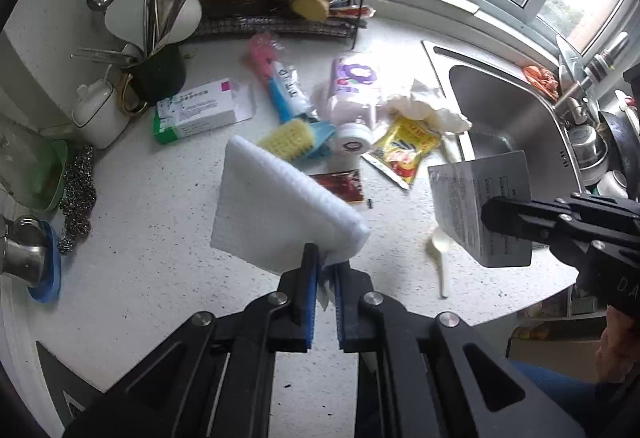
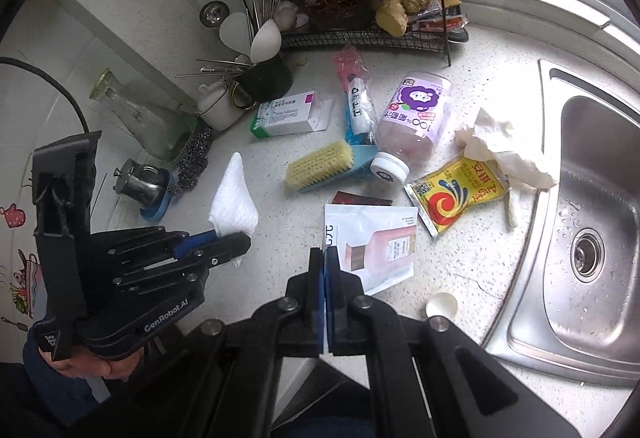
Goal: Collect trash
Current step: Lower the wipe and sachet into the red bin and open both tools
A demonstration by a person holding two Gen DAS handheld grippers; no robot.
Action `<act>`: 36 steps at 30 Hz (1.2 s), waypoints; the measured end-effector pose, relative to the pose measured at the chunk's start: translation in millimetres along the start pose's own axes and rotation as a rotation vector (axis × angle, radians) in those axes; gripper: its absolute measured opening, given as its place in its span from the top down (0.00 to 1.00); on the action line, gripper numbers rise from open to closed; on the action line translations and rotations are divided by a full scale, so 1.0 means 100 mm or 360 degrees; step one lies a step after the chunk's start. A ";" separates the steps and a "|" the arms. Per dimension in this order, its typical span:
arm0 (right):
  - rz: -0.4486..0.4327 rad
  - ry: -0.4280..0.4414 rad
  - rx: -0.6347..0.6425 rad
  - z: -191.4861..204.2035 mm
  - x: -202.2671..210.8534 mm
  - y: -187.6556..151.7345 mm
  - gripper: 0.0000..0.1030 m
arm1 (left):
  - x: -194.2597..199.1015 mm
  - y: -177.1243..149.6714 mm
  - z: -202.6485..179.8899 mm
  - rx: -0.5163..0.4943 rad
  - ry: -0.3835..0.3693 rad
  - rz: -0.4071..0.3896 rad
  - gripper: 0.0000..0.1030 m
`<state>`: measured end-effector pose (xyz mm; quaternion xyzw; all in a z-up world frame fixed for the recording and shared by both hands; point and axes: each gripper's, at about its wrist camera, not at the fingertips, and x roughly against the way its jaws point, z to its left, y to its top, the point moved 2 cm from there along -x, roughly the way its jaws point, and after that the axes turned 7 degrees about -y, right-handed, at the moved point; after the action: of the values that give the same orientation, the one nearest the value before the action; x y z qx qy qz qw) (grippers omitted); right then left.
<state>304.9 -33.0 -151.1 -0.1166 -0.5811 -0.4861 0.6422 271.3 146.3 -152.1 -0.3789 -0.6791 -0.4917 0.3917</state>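
Observation:
My left gripper [image 1: 326, 260] is shut on the lower corner of a white paper towel [image 1: 280, 206], which hangs lifted above the speckled counter [image 1: 160, 258]. From the right wrist view, the same left gripper [image 2: 242, 243] holds the paper towel [image 2: 234, 198] at the left. My right gripper [image 2: 325, 256] is shut on the edge of a white sachet [image 2: 376, 246] printed with a pink bottle, also raised off the counter. In the left wrist view the right gripper [image 1: 490, 216] and the sachet [image 1: 476, 206] are at the right. A yellow sachet [image 2: 456, 198], a dark red sachet [image 2: 360, 198] and a crumpled tissue [image 2: 500, 150] lie on the counter.
A purple-label bottle [image 2: 416, 118], scrub brush [image 2: 320, 166], medicine box [image 2: 288, 114] and wrapped tube [image 2: 356, 102] lie mid-counter. The steel sink [image 2: 552, 278] is at the right and a wire rack [image 2: 360, 34] at the back. A utensil cup [image 2: 268, 78], teapot and glass bottle stand at the left. A white spoon [image 2: 440, 304] lies near the front edge.

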 end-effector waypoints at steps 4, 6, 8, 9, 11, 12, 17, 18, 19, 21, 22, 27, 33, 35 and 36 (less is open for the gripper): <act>-0.0091 -0.0018 -0.0040 -0.12 0.34 -0.26 1.00 | 0.19 -0.15 -0.41 -0.0078 -0.0034 -0.0063 0.94; -0.0145 -0.0035 -0.0061 -0.18 0.54 -0.41 1.00 | 0.30 -0.25 -0.68 -0.0132 -0.0045 -0.0095 0.94; -0.0200 -0.0048 -0.0084 -0.24 0.75 -0.58 1.00 | 0.38 -0.38 -0.91 -0.0185 -0.0073 -0.0115 0.94; -0.0230 -0.0055 -0.0091 -0.25 0.86 -0.67 1.00 | 0.41 -0.45 -1.04 -0.0212 -0.0088 -0.0125 0.94; -0.0277 -0.0082 -0.0101 -0.28 1.05 -0.89 1.00 | 0.44 -0.58 -1.29 -0.0260 -0.0121 -0.0133 0.94; -0.0295 -0.0098 -0.0108 -0.31 1.12 -1.00 1.00 | 0.45 -0.67 -1.43 -0.0281 -0.0138 -0.0133 0.94; -0.0318 -0.0145 -0.0183 -0.48 1.35 -1.59 1.00 | 0.37 -1.11 -1.99 -0.0360 -0.0189 -0.0082 0.94; -0.0312 -0.0150 -0.0205 -0.51 1.36 -1.68 1.00 | 0.34 -1.19 -2.07 -0.0369 -0.0206 -0.0068 0.94; -0.0305 -0.0159 -0.0227 -0.56 1.36 -1.80 1.00 | 0.30 -1.27 -2.15 -0.0378 -0.0223 -0.0051 0.94; -0.0277 -0.0178 -0.0272 -0.65 1.35 -2.02 1.00 | 0.21 -1.44 -2.29 -0.0403 -0.0248 -0.0005 0.94; -0.0260 -0.0188 -0.0298 -0.70 1.33 -2.12 1.00 | 0.16 -1.51 -2.34 -0.0410 -0.0256 0.0017 0.94; -0.0133 -0.0234 -0.0430 -1.01 1.04 -2.55 1.00 | -0.27 -1.81 -2.44 -0.0409 -0.0310 0.0153 0.94; 0.0052 -0.0230 -0.0570 -1.42 0.30 -2.88 1.00 | -0.97 -2.04 -2.39 -0.0378 -0.0301 0.0292 0.94; 0.0114 -0.0221 -0.0586 -1.52 0.00 -2.96 1.00 | -1.20 -2.12 -2.34 -0.0374 -0.0280 0.0317 0.94; 0.0140 -0.0211 -0.0591 -1.56 -0.16 -2.98 1.00 | -1.29 -2.15 -2.32 -0.0378 -0.0269 0.0326 0.94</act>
<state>179.8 -285.0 -335.0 -0.2902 -0.5168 -0.5475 0.5906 166.9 -143.3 -300.0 -0.5298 -0.6047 -0.4922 0.3338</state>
